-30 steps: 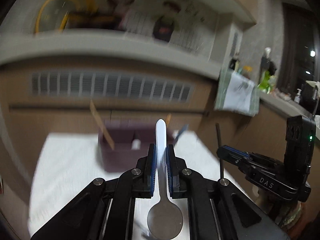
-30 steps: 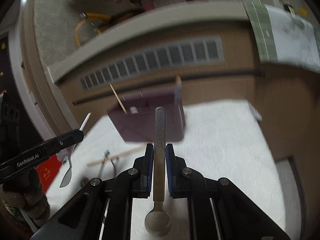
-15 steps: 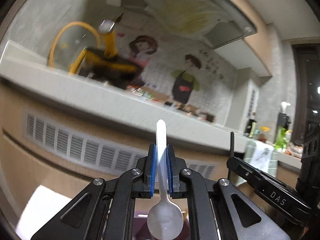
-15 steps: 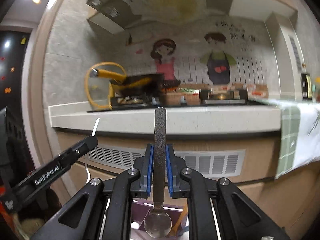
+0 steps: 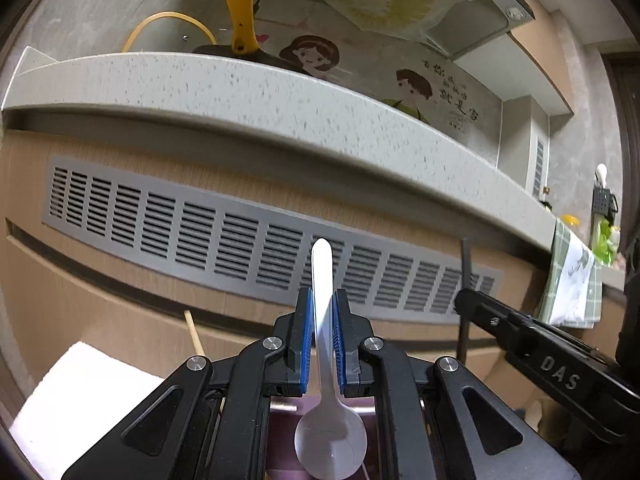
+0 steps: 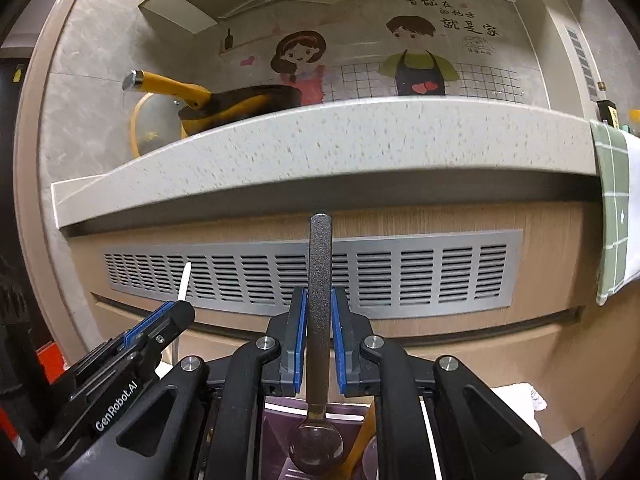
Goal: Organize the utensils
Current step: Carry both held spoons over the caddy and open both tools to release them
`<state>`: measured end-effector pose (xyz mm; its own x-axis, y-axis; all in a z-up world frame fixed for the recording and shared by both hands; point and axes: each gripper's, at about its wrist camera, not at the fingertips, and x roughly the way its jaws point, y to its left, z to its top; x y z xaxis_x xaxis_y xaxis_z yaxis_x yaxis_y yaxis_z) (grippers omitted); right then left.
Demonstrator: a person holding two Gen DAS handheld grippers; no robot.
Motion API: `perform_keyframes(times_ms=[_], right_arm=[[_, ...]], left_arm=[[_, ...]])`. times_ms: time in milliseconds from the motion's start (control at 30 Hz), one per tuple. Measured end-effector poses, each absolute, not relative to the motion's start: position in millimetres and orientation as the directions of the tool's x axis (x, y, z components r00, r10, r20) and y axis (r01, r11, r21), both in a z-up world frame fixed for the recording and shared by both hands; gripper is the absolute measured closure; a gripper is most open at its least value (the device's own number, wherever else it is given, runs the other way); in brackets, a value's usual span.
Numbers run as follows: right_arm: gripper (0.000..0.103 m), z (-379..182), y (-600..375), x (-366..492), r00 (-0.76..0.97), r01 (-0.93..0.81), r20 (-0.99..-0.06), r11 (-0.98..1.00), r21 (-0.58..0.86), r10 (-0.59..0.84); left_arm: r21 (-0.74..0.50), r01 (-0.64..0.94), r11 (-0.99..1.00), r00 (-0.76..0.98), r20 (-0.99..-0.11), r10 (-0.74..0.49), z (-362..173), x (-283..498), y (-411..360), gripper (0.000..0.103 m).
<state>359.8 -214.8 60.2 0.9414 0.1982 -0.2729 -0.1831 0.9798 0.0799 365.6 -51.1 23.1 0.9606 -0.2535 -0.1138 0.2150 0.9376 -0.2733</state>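
Note:
My left gripper (image 5: 321,308) is shut on a white spoon (image 5: 324,304), handle pointing forward and bowl back near the camera. My right gripper (image 6: 319,307) is shut on a dark-handled spoon (image 6: 320,280) held the same way. Both spoon bowls hang over the purple utensil holder (image 6: 280,432), seen low between the fingers; it also shows under the white spoon in the left wrist view (image 5: 284,444). A wooden utensil (image 6: 360,444) stands in the holder. The right gripper shows at the right of the left wrist view (image 5: 500,320), and the left gripper at the lower left of the right wrist view (image 6: 168,320).
A speckled counter edge (image 6: 320,148) and a grey vent grille (image 6: 400,272) fill the view ahead. A yellow-handled pan (image 6: 224,104) sits on the counter. A green towel (image 6: 616,216) hangs at right. White table cloth (image 5: 72,392) lies below. A wooden stick (image 5: 194,332) pokes up at left.
Both grippers, each holding its spoon, tilted up from the table, then came down closer to the cabinet front and over the purple holder. The view is sharp now.

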Motion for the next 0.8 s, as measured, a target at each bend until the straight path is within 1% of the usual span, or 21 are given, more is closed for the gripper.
perform_keyframes(times_ms=[67,100,133,167,200,233,267,300,433,567,700,800], right_arm=[[0.092,50,-214,361,0.933,-0.185,-0.298,0.98,0.08,0.2],[0.091,46,-216,363,0.921,-0.195,-0.327,0.977,0.091,0.214],[0.091,43,-218,364,0.906,-0.206,-0.354,0.973,0.106,0.231],[0.091,41,-221,365,0.891,-0.221,-0.378,0.967,0.127,0.253],[0.09,39,-224,364,0.876,-0.235,-0.397,0.96,0.149,0.276],[0.088,38,-226,362,0.872,-0.234,-0.404,0.96,0.155,0.277],[0.087,40,-228,358,0.869,-0.23,-0.412,0.961,0.154,0.274],[0.086,42,-230,353,0.87,-0.228,-0.412,0.962,0.149,0.27],[0.086,61,-237,325,0.895,-0.214,-0.376,0.97,0.114,0.242],[0.086,80,-239,289,0.904,-0.219,-0.354,0.971,0.1,0.241],[0.086,83,-233,255,0.888,-0.251,-0.376,0.964,0.085,0.264],[0.086,73,-225,228,0.832,-0.333,-0.44,0.938,0.093,0.339]], left_arm=[[-0.254,0.228,0.94,0.956,-0.125,-0.266,16,363,-56,0.091],[-0.245,0.24,0.939,0.95,-0.14,-0.28,12,361,-57,0.09],[-0.242,0.245,0.939,0.946,-0.151,-0.286,11,361,-58,0.086],[-0.247,0.246,0.937,0.941,-0.172,-0.292,10,361,-57,0.079],[-0.265,0.242,0.933,0.936,-0.188,-0.296,10,360,-53,0.074],[-0.284,0.24,0.928,0.933,-0.197,-0.302,11,360,-50,0.067],[-0.31,0.237,0.921,0.929,-0.205,-0.308,13,358,-44,0.065],[-0.334,0.233,0.913,0.927,-0.209,-0.313,19,354,-37,0.065],[-0.352,0.184,0.918,0.943,-0.199,-0.265,44,327,-12,0.062],[-0.376,0.129,0.917,0.956,-0.2,-0.217,61,282,23,0.06],[-0.353,0.088,0.931,0.945,-0.266,-0.19,62,238,48,0.06],[-0.316,0.065,0.947,0.931,-0.323,-0.172,55,205,63,0.06]])
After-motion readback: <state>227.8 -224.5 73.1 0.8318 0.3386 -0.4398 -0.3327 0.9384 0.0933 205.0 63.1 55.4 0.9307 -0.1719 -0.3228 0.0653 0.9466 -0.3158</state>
